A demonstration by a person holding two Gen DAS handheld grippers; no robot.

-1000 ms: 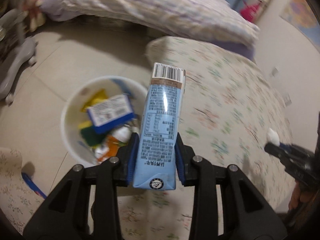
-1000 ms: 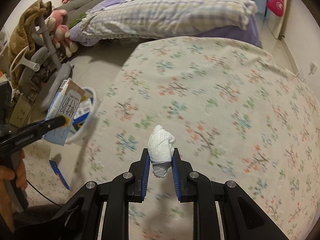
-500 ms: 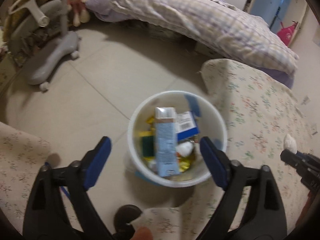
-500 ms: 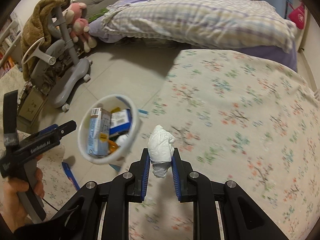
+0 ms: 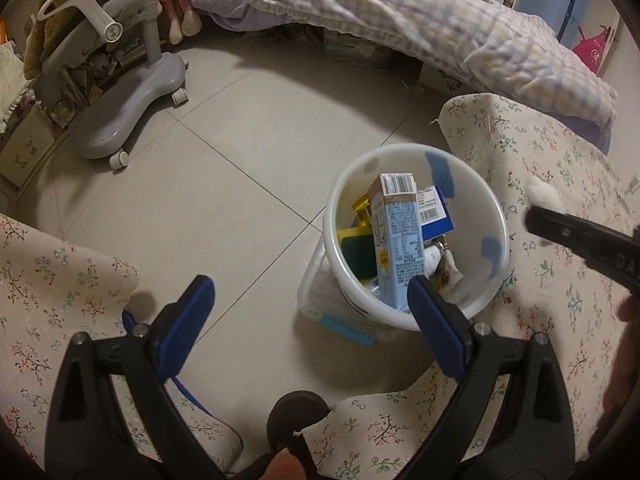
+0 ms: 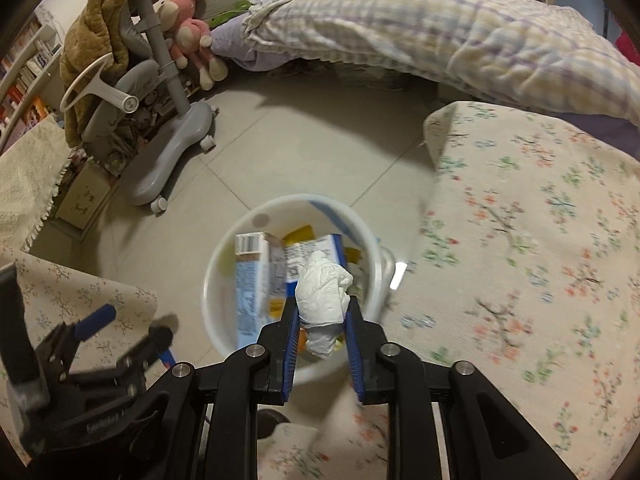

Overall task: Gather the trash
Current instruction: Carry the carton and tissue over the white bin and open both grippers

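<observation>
A white bucket [image 5: 496, 216] stands on the tiled floor beside the floral-covered table, holding several pieces of trash. A blue milk carton [image 5: 400, 248] leans upright inside it. My left gripper [image 5: 308, 286] is wide open and empty, its right finger over the bucket's near rim. In the right wrist view my right gripper [image 6: 322, 310] hangs over the bucket [image 6: 212, 280] with a crumpled white tissue [image 6: 324, 292] between its pads. Its jaws are opening, but the tissue still sits between them. The carton [image 6: 250, 280] shows below it. The left gripper [image 6: 128, 326] is at lower left.
A grey wheeled chair base [image 5: 132, 108] stands on the floor at left, with plush toys [image 6: 188, 28] behind it. A bed with a checked quilt [image 5: 400, 12] runs along the back. The floral table cover [image 5: 560, 184] is at right, another floral cloth [image 5: 60, 280] at left.
The left gripper let go of the blue carton, which dropped into the bucket, and its jaws spread wide. The right gripper carried the tissue leftward from over the table to above the bucket.
</observation>
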